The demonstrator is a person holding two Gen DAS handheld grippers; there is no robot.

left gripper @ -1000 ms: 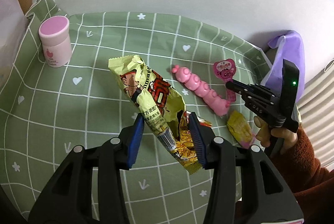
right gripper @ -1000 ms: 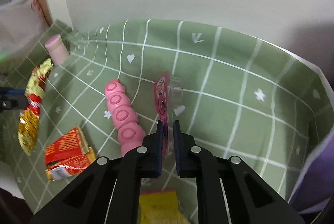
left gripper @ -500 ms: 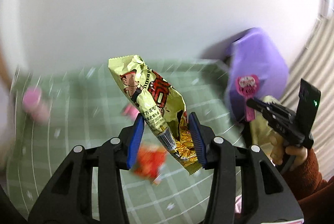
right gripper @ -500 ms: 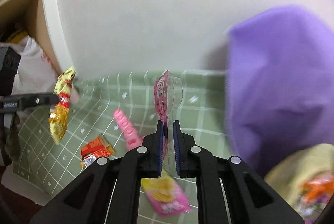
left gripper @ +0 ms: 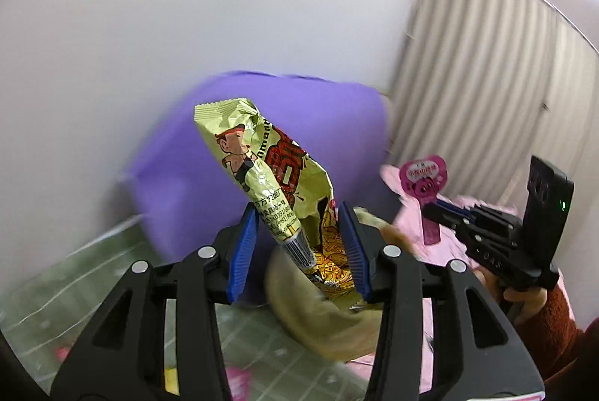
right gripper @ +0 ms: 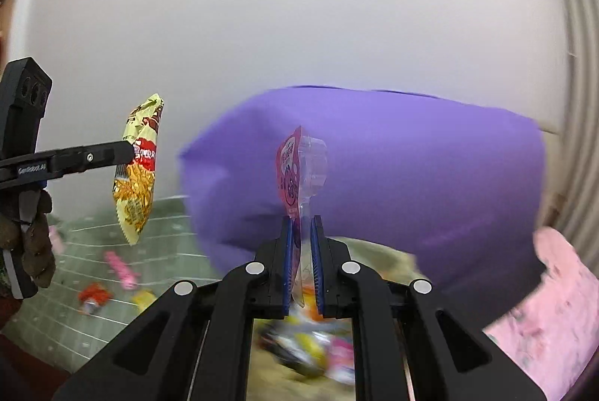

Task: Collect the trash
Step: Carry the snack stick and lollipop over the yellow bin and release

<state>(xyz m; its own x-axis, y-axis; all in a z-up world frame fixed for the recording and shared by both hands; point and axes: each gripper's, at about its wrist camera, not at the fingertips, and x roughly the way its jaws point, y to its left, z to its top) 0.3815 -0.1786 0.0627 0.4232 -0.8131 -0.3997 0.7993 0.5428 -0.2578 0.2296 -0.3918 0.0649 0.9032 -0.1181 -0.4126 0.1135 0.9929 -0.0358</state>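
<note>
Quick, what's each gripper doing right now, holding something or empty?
Left gripper: closed on the yellow snack bag.
Right gripper: closed on the pink blister pack.

This looks like a home room. A table wears a soft green cloth with a white grid print [right gripper: 164, 214], with small bright snack wrappers [right gripper: 93, 296] lying on it. Behind stands a plain white wall [left gripper: 187, 8], and to the side hang pale ribbed vertical blinds [left gripper: 486, 83]. A purple plastic bin liner [right gripper: 411, 176] stands beside the table.
</note>
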